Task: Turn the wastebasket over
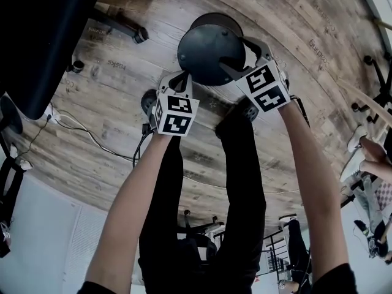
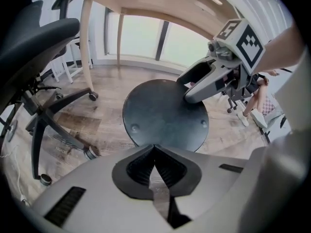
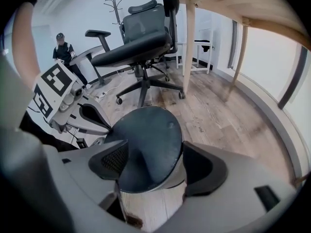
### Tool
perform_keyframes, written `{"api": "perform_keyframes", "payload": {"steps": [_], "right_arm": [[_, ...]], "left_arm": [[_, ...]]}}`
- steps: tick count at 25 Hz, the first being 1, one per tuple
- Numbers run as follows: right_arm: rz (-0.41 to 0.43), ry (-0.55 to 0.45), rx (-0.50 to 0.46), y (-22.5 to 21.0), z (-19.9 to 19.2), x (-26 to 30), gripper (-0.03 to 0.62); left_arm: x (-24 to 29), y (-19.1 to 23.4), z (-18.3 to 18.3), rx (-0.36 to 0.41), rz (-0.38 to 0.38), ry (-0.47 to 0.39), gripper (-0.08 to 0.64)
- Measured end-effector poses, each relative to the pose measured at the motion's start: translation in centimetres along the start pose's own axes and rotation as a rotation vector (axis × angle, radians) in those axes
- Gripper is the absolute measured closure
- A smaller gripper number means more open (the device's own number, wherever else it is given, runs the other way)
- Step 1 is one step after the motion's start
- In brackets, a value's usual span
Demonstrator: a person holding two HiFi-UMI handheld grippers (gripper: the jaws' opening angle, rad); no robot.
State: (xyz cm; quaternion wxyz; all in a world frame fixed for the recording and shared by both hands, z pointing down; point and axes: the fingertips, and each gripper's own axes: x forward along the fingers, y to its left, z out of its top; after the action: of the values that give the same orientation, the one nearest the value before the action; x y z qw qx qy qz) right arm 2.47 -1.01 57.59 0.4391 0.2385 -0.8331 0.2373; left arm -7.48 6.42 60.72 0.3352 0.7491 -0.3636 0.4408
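The wastebasket (image 1: 209, 52) is off the wooden floor, tilted, with its dark round bottom toward me and its mouth end behind it. My right gripper (image 1: 237, 56) straddles the bottom's right edge, one finger on each side, shut on the wastebasket. In the right gripper view, the dark bottom (image 3: 148, 144) and silvery wall (image 3: 155, 203) fill the gap of the right gripper (image 3: 155, 165). My left gripper (image 1: 184, 74) is shut with nothing between its fingers, tips at the wastebasket's near left edge. In the left gripper view, the left gripper (image 2: 154, 148) points at the bottom disc (image 2: 164, 114), and the right gripper (image 2: 190, 92) reaches in from the right.
An office chair (image 3: 141, 38) stands close behind the wastebasket, its wheeled base (image 2: 53, 120) to the left. Wooden table legs (image 3: 188, 47) rise nearby, under a tabletop (image 2: 160, 4). Cables (image 1: 92, 135) lie on the floor. A person (image 3: 62, 50) stands far back.
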Motion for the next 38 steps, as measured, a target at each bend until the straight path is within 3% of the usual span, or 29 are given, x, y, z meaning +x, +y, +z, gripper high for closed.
{"api": "perform_keyframes", "payload": {"steps": [3,5,10,15,21,32,38], "right_arm": [[0.026,-0.022,0.022,1.0,0.5,-0.2,0.219],[0.038,-0.019,-0.015,1.8,0.4,-0.2,0.219],[0.09,-0.014,-0.071,3.2,0.4,-0.5,0.219],[0.074,-0.031,-0.007,2.6,0.0,-1.1,0.219],[0.144,-0.044,0.128,3.4,-0.6,-0.2,0.219],[0.229,-0.015,0.256,7.4,-0.6,1.1,0.219],[0.279,0.011,0.231,10.0,-1.2,1.5,0.219]], "left_arm": [[-0.3,0.4,-0.8,0.048,0.025,0.005,0.543],[-0.4,0.6,-1.3,0.095,0.041,0.009,0.543],[-0.6,1.6,-2.3,0.12,0.065,0.028,0.543],[-1.0,2.9,-3.5,0.156,0.11,0.054,0.543],[-1.2,4.5,-4.9,0.163,0.141,0.088,0.543],[-1.4,5.9,-7.8,0.107,0.154,0.162,0.543],[-1.4,6.3,-9.5,0.033,0.119,0.216,0.541]]}}
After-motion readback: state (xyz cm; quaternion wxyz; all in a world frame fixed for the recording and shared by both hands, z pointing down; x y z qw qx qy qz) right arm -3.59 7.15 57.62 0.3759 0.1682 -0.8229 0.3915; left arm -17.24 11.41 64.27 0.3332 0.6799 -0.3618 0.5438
